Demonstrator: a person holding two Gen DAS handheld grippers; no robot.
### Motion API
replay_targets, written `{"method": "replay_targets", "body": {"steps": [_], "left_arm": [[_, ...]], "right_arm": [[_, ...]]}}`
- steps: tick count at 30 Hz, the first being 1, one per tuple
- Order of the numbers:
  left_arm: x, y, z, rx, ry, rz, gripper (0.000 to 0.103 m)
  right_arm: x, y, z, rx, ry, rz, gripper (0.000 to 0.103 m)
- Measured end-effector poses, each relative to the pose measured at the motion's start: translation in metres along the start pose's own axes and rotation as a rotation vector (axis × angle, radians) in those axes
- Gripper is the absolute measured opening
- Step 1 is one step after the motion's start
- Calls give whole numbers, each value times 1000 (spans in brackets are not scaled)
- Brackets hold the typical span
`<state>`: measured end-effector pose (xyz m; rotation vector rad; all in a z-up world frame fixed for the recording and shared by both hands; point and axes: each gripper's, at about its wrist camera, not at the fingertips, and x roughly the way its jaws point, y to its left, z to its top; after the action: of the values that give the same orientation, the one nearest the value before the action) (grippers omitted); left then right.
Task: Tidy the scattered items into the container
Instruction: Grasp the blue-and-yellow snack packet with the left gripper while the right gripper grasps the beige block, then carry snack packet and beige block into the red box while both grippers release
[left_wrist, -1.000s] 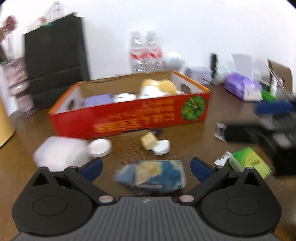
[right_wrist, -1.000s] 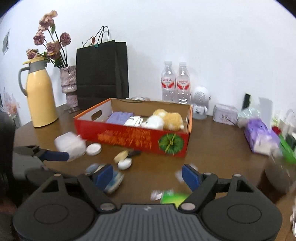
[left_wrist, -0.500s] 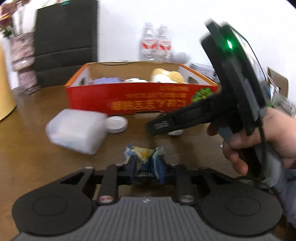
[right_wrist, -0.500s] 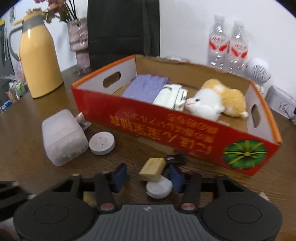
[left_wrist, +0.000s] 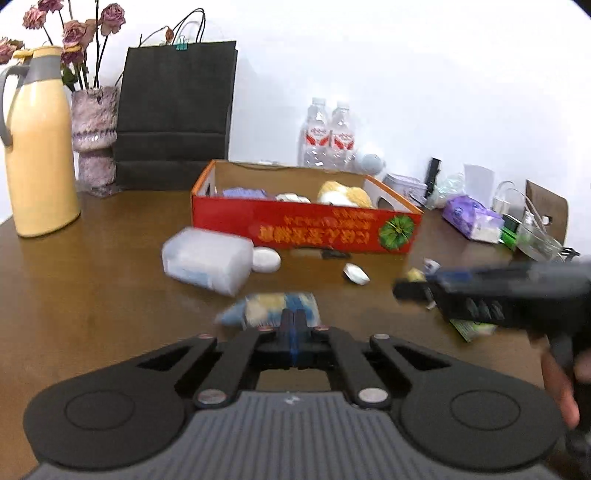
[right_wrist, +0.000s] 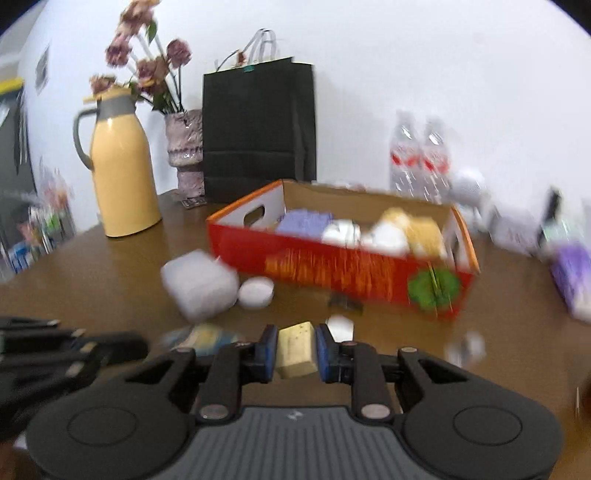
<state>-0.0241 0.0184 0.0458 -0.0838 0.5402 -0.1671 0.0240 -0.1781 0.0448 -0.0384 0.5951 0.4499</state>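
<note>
On the brown wooden table (left_wrist: 92, 295), the left gripper (left_wrist: 294, 323) has its jaws pressed together, pinching the edge of a crinkly blue-and-yellow packet (left_wrist: 273, 308). The right gripper (right_wrist: 295, 349) is closing on a tan rectangular block (right_wrist: 296, 349) between its blue pads. Beyond both stands the red cardboard box (right_wrist: 332, 269), already holding a plush toy (right_wrist: 413, 229).

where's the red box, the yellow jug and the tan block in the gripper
red box (left_wrist: 306, 229), left wrist view, on its printed front wall
yellow jug (right_wrist: 122, 184), right wrist view, mid body
tan block (right_wrist: 295, 349), right wrist view, top face between the blue pads
</note>
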Motion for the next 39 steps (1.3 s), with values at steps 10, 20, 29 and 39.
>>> {"method": "replay_targets", "body": {"steps": [10,20,29,39], "left_arm": [[56,1,24,-14,56,41,102],[95,-12,2,157,123,88,15],[-36,-40,-35,6,5,66,12],[-55,-35,-2,18,-48,-17,13]], "right_arm": [[-52,-1,-59,51,10,2,21],[-63,-6,-67,82,-24,28,21],[-73,4,-68,54,-51,21,21],[-91,17,-70,87,-65,2,21]]}}
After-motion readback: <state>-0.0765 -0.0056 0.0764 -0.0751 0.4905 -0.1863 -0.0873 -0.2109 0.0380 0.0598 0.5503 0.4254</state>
